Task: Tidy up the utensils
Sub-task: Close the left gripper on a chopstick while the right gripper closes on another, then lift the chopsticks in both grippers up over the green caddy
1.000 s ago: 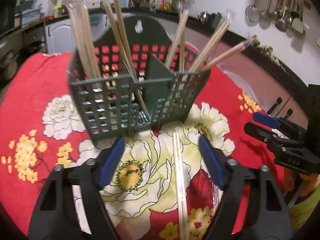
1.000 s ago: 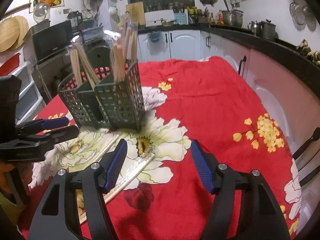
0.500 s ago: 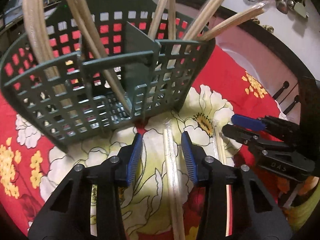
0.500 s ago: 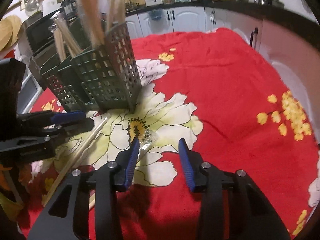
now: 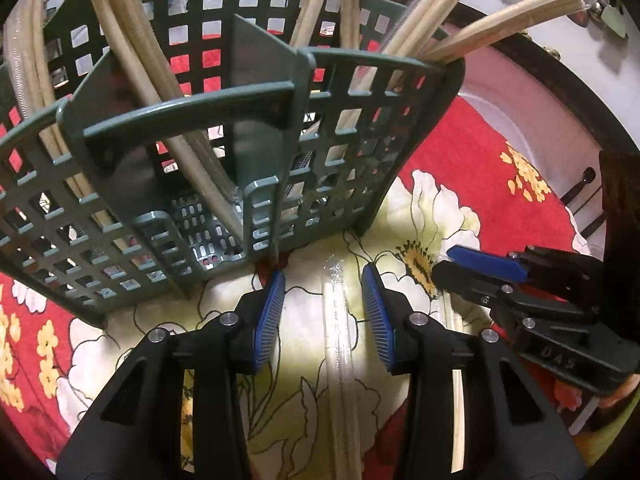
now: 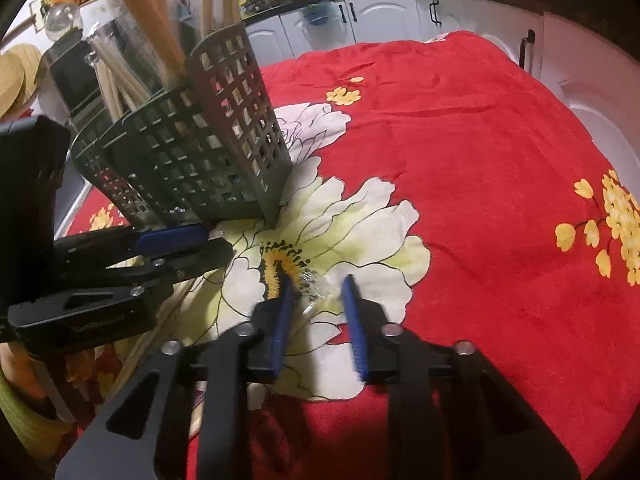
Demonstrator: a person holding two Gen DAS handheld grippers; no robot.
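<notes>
A dark green lattice utensil basket point(image 5: 208, 168) with dividers stands on the red floral cloth and holds several plastic-wrapped chopstick pairs point(image 5: 404, 36). It also shows in the right wrist view point(image 6: 200, 148). A wrapped chopstick pair point(image 5: 340, 344) lies on the cloth. My left gripper point(image 5: 323, 312) is open, low over the cloth, with its jaws on either side of that pair's tip, not touching it. A second wrapped pair point(image 6: 316, 292) lies between the jaws of my right gripper point(image 6: 318, 312), which is open and narrow.
The right gripper point(image 5: 500, 280) shows at the right of the left wrist view, close beside the left one. The left gripper point(image 6: 152, 252) shows at the left of the right wrist view. The red cloth point(image 6: 460, 152) covers the table. Kitchen counters and cabinets point(image 6: 380, 20) stand behind.
Both grippers have moved down and forward toward the basket and narrowed their jaws. Each now straddles the tip of a wrapped chopstick pair on the cloth.
</notes>
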